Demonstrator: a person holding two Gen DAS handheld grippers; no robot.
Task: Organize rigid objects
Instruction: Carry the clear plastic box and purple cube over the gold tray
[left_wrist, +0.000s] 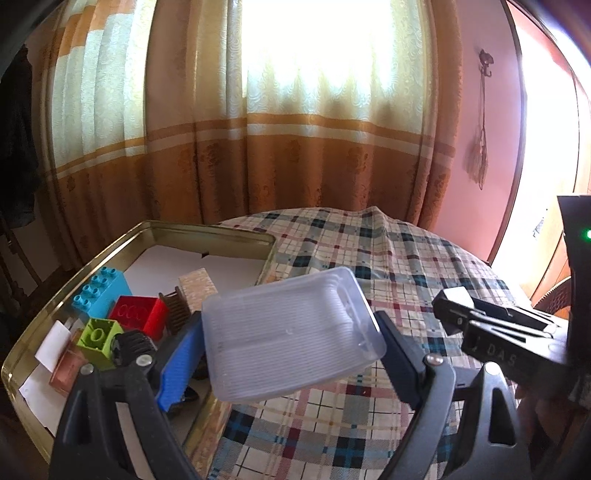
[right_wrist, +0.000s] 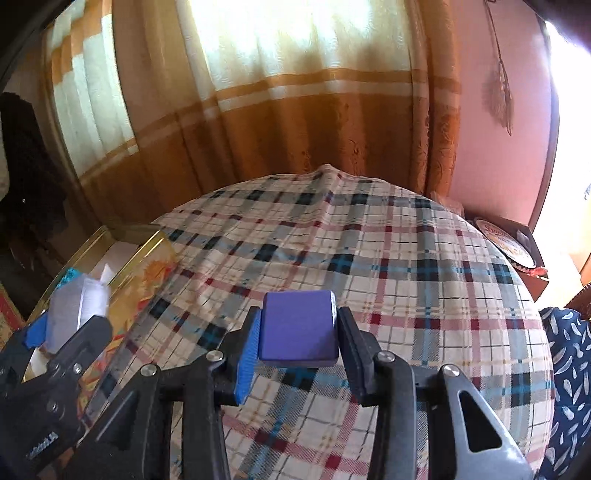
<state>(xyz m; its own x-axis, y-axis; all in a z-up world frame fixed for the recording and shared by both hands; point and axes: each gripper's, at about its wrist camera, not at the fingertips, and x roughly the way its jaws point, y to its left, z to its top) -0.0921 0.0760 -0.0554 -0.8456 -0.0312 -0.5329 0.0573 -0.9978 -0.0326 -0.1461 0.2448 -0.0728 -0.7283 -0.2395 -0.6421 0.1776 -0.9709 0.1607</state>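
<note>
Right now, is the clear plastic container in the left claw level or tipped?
Tipped. The clear plastic container sits slanted between the left claw's fingers, its far edge raised, held above the plaid tablecloth beside the gold tray.

Open plaid cloth (right_wrist: 369, 240) ahead of and right of right gripper (right_wrist: 297, 332), nothing standing there. Left of it: left gripper (left_wrist: 291, 332) with clear box (left_wrist: 291, 332), then tin (left_wrist: 207, 230) crowded near its front with bricks (left_wrist: 136, 314); bare floor farther back.
</note>
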